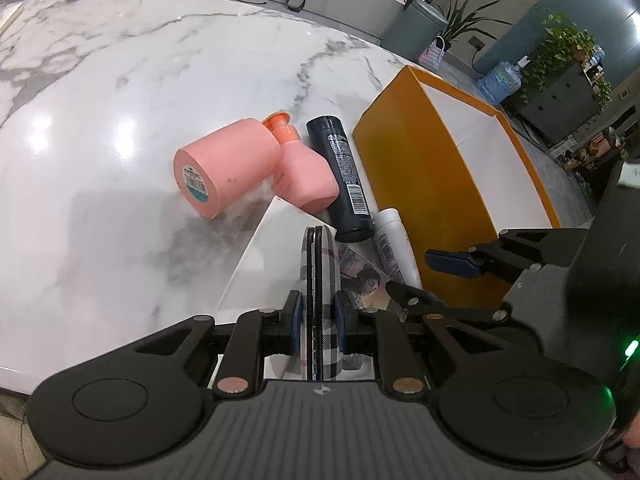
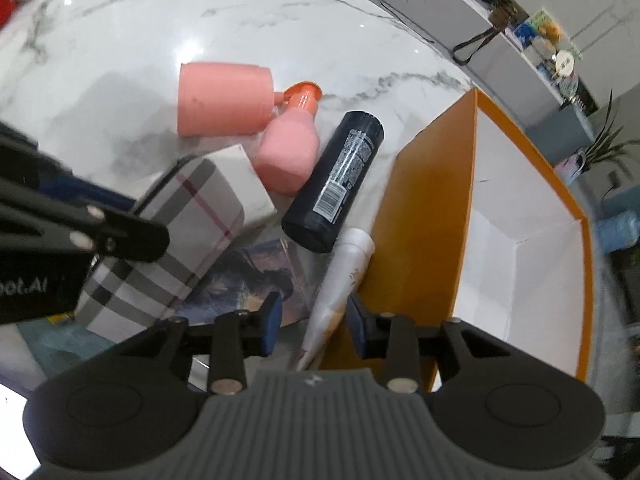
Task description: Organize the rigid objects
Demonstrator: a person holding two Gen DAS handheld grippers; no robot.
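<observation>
My left gripper (image 1: 316, 320) is shut on a thin plaid-patterned case (image 1: 319, 280), held on edge above a white box (image 1: 268, 256); the case also shows in the right wrist view (image 2: 176, 236). My right gripper (image 2: 314, 326) is open, its fingers on either side of a white tube (image 2: 340, 292) lying against the orange box (image 2: 424, 216). The orange box (image 1: 416, 168) has a white, empty inside. A pink bottle (image 1: 228, 164), a smaller pink pump bottle (image 1: 302, 176) and a dark blue bottle (image 1: 346, 176) lie on the marble table (image 1: 120, 92).
A picture card (image 2: 256, 276) lies flat under the case and tube. The right gripper's open fingers (image 1: 452, 262) show beside the orange box in the left wrist view. Plants, a bin and shelves stand beyond the table.
</observation>
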